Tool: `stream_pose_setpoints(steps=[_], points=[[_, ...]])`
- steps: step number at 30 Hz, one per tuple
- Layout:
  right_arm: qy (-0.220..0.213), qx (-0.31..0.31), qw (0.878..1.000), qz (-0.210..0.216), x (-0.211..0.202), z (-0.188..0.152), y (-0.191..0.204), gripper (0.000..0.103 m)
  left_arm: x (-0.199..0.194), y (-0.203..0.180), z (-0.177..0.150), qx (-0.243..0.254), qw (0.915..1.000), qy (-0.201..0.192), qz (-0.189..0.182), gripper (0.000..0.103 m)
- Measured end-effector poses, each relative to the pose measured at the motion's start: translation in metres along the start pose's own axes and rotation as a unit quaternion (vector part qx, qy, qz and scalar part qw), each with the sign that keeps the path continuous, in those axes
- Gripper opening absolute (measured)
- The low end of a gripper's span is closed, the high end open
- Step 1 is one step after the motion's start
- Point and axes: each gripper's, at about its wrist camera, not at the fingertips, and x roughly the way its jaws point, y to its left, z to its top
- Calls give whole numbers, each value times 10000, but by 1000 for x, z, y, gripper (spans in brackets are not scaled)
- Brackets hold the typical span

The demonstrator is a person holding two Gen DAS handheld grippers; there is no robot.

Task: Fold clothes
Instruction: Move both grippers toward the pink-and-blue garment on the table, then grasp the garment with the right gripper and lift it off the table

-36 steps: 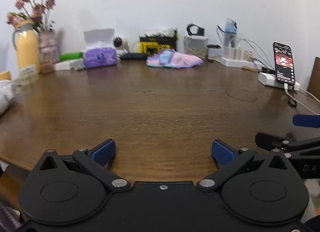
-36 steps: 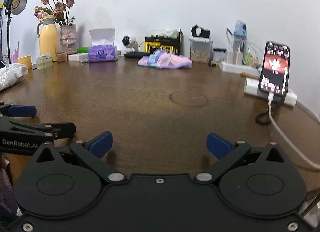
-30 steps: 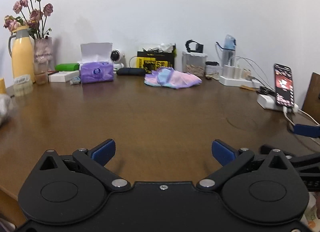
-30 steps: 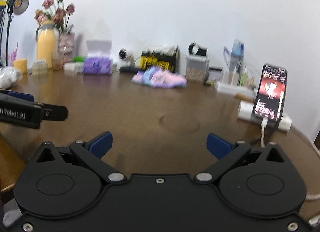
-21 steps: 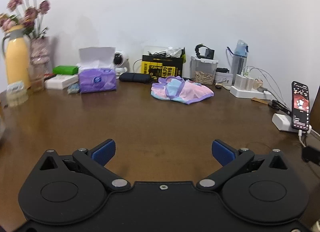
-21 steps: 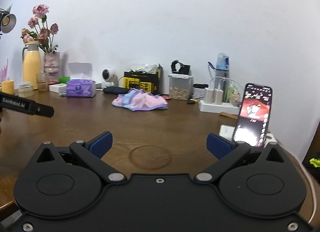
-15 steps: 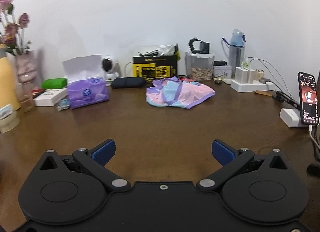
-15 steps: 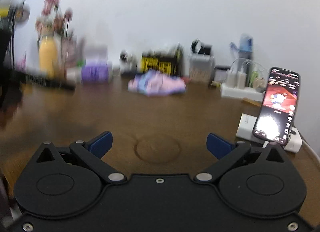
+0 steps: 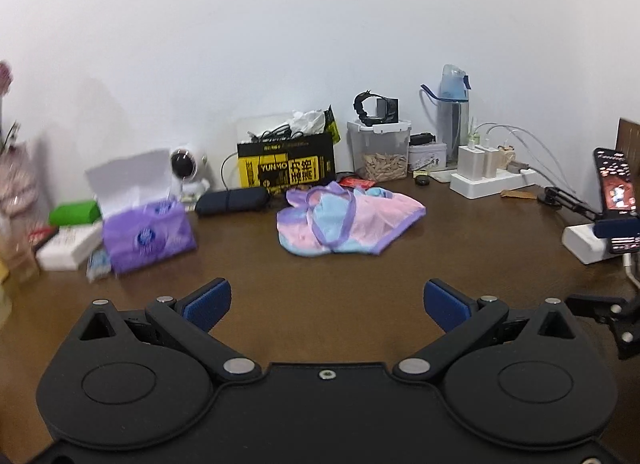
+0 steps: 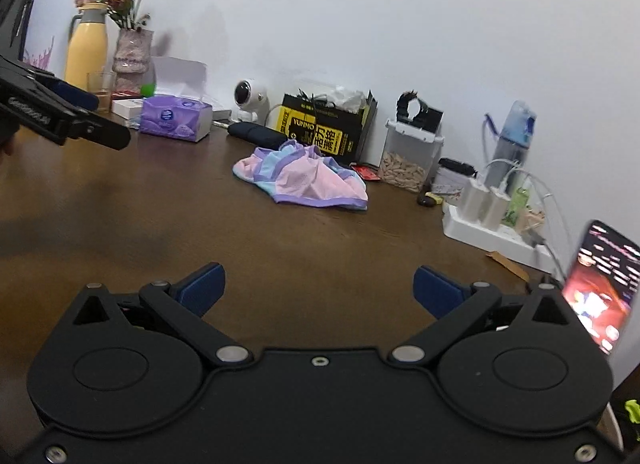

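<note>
Nearest the left wrist camera, the left claw (image 9: 326, 302) stands wide apart, its blue pads (image 9: 208, 302) spread with only bare wood between them, and it has hold of nothing; the right claw (image 10: 318, 290) is likewise spread wide and carries nothing, its blue pads (image 10: 202, 288) hanging above the brown worktop (image 10: 280, 256); in the right wrist view the left claw shows again as a dark arm at the left border, raised above the worktop's left side. Beyond both claws lies an open stretch of wood; past that, towards the far edge and roughly at its middle, lies the garment (image 9: 348, 223), a crumpled piece in pink and pale blue with purple trim, lying loose and unfolded, well apart from either claw; in the right wrist view the garment (image 10: 302, 179) lies just in front of the yellow-and-black box (image 10: 326, 127). To the left of the garment, near the far-left part of the worktop, stands a purple tissue pack (image 9: 148, 234) with a white sheet standing up from it; a dark pouch (image 9: 232, 199) lies between the pack and the box. At the far edge, a clear container (image 9: 380, 151) with a watch on top stands right of the box; a blue-capped bottle (image 9: 454, 111) and a white power strip (image 9: 490, 179) follow towards the far-right corner; a lit phone (image 10: 600, 288) stands upright at the right edge; a yellow jug (image 10: 86, 47) and a vase of flowers (image 10: 132, 51) stand at the far-left corner.
</note>
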Motion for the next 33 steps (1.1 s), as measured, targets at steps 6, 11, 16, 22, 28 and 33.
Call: stream_pose_setpoints(steps=[6, 11, 16, 22, 28, 33], points=[[105, -138, 9995, 262, 74, 27, 2, 102, 61, 16, 24, 3, 9996, 0, 268, 103], [217, -177, 9978, 607, 137, 51, 4, 102, 91, 28, 20, 204, 9988, 156, 420, 103], [330, -217, 9947, 951, 199, 76, 5, 102, 116, 37, 12, 468, 9972, 379, 436, 103], [261, -78, 9924, 1202, 212, 97, 5, 15, 138, 46, -2, 775, 9940, 619, 451, 103], [37, 89, 9902, 1394, 195, 119, 3, 7, 103, 24, -8, 1014, 9936, 385, 313, 103], [-1065, -276, 9813, 1581, 80, 177, -3, 6, 42, -9, 22, 984, 9937, -354, -397, 103]])
